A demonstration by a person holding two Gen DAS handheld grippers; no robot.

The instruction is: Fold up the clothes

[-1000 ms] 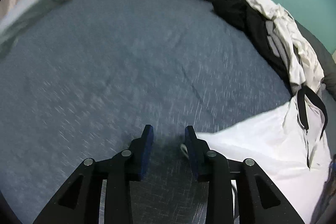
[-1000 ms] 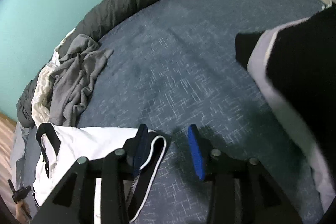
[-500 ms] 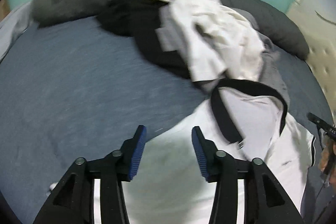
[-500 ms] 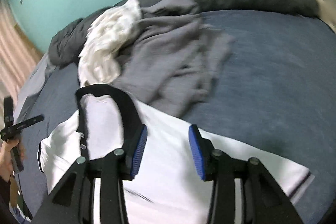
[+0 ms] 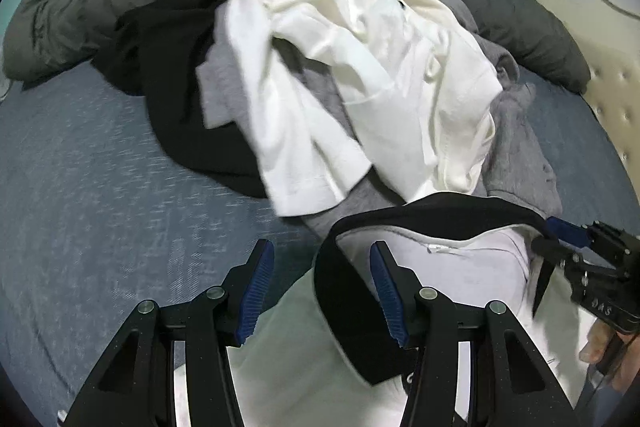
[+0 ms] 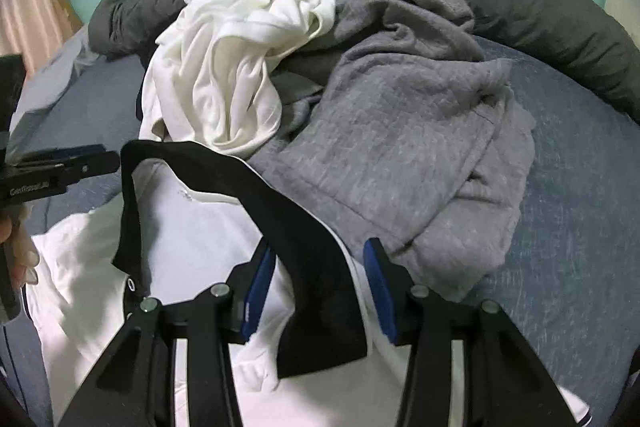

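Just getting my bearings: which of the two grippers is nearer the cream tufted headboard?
Right. The right gripper, jaws closing around the white polo shirt's black collar, sits toward the cream tufted headboard; the left gripper is farther, across the collar.

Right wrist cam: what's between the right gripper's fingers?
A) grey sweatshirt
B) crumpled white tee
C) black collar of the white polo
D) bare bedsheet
C: the black collar of the white polo runs between the closing jaws of the right gripper, pads not yet pressing it.
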